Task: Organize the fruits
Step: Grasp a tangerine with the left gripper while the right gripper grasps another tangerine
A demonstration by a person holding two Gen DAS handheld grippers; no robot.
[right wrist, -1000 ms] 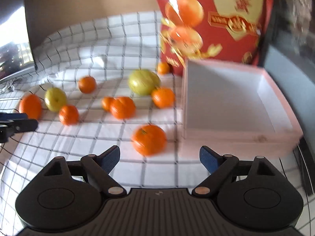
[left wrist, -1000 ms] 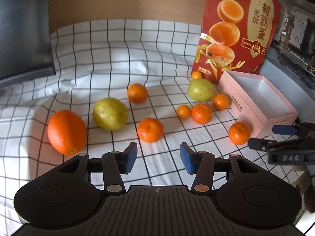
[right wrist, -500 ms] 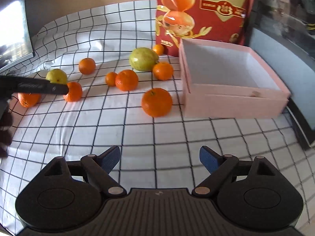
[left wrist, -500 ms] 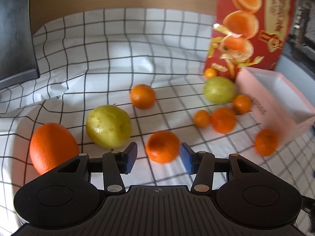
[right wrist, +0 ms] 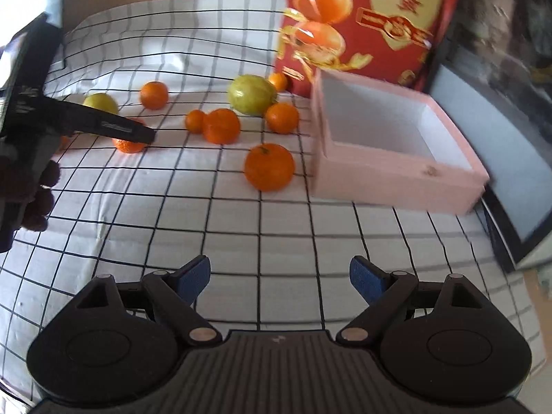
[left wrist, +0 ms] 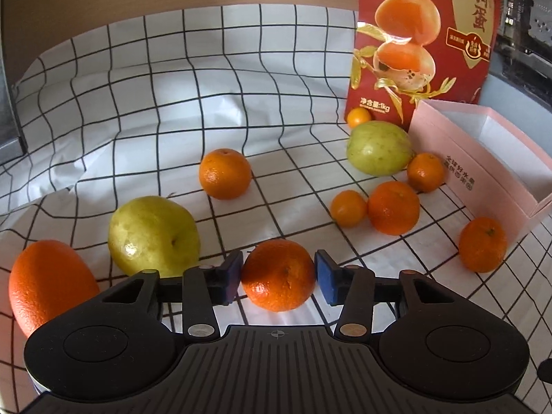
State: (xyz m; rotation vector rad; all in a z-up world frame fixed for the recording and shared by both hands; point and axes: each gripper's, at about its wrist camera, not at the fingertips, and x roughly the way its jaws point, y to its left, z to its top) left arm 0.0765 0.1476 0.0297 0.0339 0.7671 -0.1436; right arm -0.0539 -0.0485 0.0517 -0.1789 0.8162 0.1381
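Observation:
A tangerine (left wrist: 277, 276) rests on the checked cloth between the blue pads of my left gripper (left wrist: 278, 276). The jaws are closing and both pads touch its sides. In the right wrist view the same tangerine (right wrist: 129, 145) shows under the left gripper's black finger (right wrist: 114, 127). My right gripper (right wrist: 279, 277) is open over bare cloth, with nothing between its fingers. Ahead of it lies another tangerine (right wrist: 269, 166) beside the empty pink box (right wrist: 396, 181). Several more tangerines, a green fruit (left wrist: 378, 147), a yellow fruit (left wrist: 153, 236) and a large orange (left wrist: 48, 283) lie scattered.
A tall red carton (left wrist: 424, 34) stands behind the pink box (left wrist: 483, 179). The checked cloth (left wrist: 172, 86) rises in folds at the back. A dark screen edge (left wrist: 7, 103) stands at far left. A hand (right wrist: 31, 196) holds the left gripper.
My left gripper moved forward and down until the tangerine came between its pads, and the jaws narrowed onto it. The right gripper shifted sideways a little and stayed open.

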